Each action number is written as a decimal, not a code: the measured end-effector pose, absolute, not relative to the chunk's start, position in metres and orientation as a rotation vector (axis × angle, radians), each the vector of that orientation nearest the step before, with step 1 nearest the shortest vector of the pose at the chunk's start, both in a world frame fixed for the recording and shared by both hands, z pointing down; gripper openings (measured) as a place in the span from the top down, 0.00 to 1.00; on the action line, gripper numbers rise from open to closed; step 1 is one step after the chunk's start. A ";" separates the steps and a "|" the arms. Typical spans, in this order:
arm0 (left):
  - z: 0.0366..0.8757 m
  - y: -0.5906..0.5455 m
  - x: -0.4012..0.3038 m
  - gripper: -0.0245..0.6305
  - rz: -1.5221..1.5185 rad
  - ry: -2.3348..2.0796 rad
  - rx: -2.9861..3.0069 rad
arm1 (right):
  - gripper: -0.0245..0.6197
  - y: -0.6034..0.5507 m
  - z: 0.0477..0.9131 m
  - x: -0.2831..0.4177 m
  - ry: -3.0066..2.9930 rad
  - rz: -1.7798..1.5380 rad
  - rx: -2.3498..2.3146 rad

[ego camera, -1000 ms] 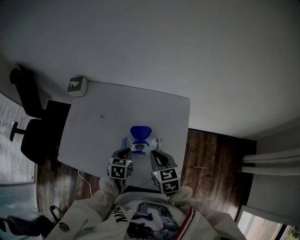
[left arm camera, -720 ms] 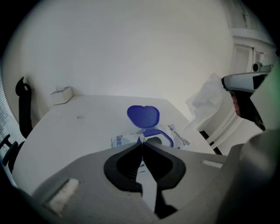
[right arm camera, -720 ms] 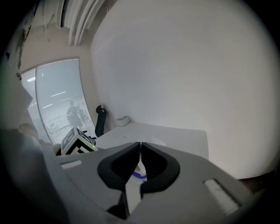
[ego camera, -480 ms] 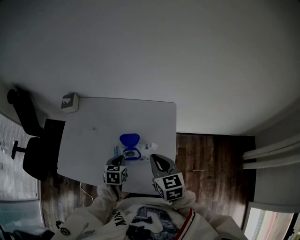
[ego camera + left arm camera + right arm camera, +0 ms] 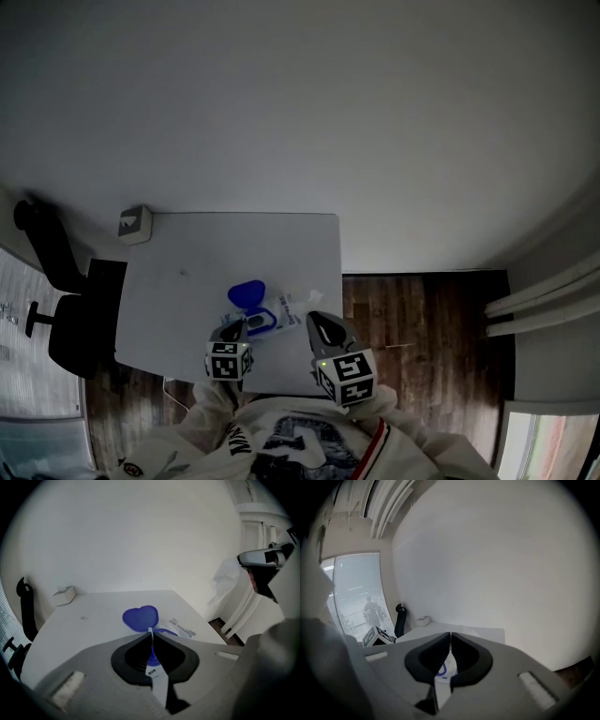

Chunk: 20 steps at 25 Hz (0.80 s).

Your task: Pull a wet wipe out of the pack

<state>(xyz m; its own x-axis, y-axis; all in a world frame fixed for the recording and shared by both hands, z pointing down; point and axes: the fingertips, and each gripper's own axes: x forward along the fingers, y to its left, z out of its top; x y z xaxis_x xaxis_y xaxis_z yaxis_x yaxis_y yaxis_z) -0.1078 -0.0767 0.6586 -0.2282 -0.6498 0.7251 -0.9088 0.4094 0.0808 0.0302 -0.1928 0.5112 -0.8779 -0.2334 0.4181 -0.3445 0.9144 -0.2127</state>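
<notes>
The wet wipe pack (image 5: 265,320) lies near the front edge of the white table (image 5: 187,262), its blue lid (image 5: 245,294) flipped open. My left gripper (image 5: 232,330) is shut on the pack's near edge; in the left gripper view a thin printed strip of the pack (image 5: 152,670) runs between the jaws, behind it the lid (image 5: 140,618). My right gripper (image 5: 315,322) is raised to the right of the pack and shut on a white wipe (image 5: 301,299). In the left gripper view the wipe (image 5: 227,579) hangs from that gripper (image 5: 244,560).
A small white box (image 5: 134,223) sits at the table's far left corner. A black office chair (image 5: 58,272) stands left of the table. Wooden floor (image 5: 412,319) and pale curtains (image 5: 544,309) lie to the right. A window with blinds (image 5: 356,592) shows in the right gripper view.
My right gripper has lifted up and away to the right from the pack, and a white wipe now shows between it and the pack. The left gripper rose slightly, still at the pack.
</notes>
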 end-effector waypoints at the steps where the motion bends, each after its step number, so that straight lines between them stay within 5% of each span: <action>1: 0.659 -0.076 -0.108 0.93 0.478 -1.973 1.321 | 0.93 -0.194 0.512 0.031 -2.686 0.400 0.423; 20: 0.653 -0.085 -0.137 0.91 0.493 -2.013 1.340 | 0.93 -0.197 0.516 0.029 -2.672 0.421 0.441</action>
